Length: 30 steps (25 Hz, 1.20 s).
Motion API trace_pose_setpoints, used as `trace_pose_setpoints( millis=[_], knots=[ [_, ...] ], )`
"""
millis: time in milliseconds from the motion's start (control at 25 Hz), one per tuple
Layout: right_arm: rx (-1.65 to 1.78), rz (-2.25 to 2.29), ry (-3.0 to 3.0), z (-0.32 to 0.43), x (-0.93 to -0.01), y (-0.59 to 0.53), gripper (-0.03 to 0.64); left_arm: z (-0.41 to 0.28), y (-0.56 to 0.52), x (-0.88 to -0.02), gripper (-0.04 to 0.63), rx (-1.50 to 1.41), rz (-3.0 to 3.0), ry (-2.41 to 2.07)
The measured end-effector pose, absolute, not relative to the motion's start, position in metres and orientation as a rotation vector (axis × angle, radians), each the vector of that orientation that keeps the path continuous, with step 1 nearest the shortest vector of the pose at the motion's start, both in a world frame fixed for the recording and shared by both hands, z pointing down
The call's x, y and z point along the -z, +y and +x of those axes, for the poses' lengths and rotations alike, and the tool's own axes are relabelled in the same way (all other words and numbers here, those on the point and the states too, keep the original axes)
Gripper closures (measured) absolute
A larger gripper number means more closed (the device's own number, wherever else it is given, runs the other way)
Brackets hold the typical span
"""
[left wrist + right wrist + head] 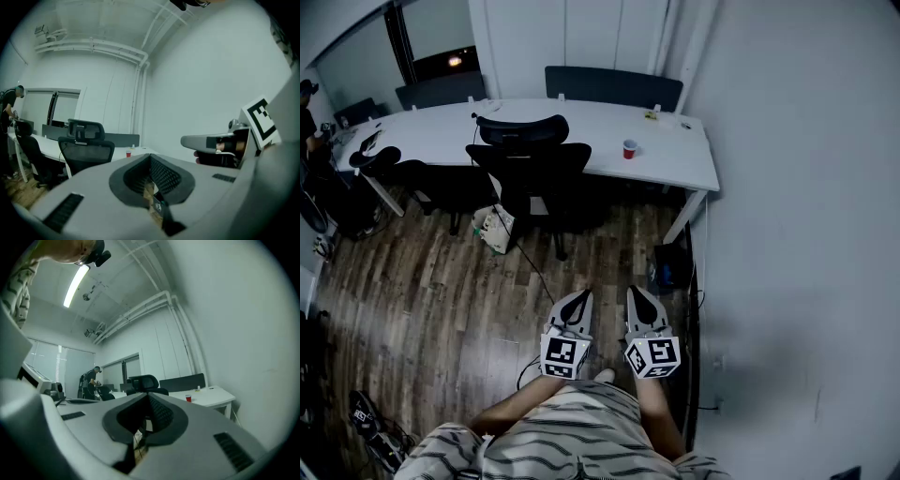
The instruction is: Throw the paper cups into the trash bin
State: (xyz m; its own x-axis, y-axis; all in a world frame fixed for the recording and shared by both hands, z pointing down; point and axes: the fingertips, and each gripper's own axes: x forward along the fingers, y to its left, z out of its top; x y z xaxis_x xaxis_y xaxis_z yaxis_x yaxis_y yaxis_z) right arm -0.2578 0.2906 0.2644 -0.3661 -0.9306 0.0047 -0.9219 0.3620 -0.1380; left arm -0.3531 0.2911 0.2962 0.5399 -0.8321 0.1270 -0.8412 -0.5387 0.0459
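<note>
I am holding my left gripper (577, 302) and my right gripper (640, 300) side by side in front of me, both with jaws pressed together on nothing, so I am judging the task as not yet begun. The only red paper cup (629, 150) I am seeing is standing on the white desk (684, 169) at about twelve o'clock, well apart from both grippers, past the black office chair (530, 164) at eleven o'clock. I am not making out a trash bin for certain, so reaching the cup, gripping it and carrying it to the bin are all remaining.
</note>
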Motion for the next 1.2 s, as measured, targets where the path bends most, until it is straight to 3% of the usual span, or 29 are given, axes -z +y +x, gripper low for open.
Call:
trace_pose_setpoints(
  millis=[1200],
  knots=[
    [0.131, -1.74, 2.53, -0.18, -0.277, 0.27, 0.598, -0.281, 0.268, -0.314, 0.572, -0.187, 2.645, -1.486]
  ],
)
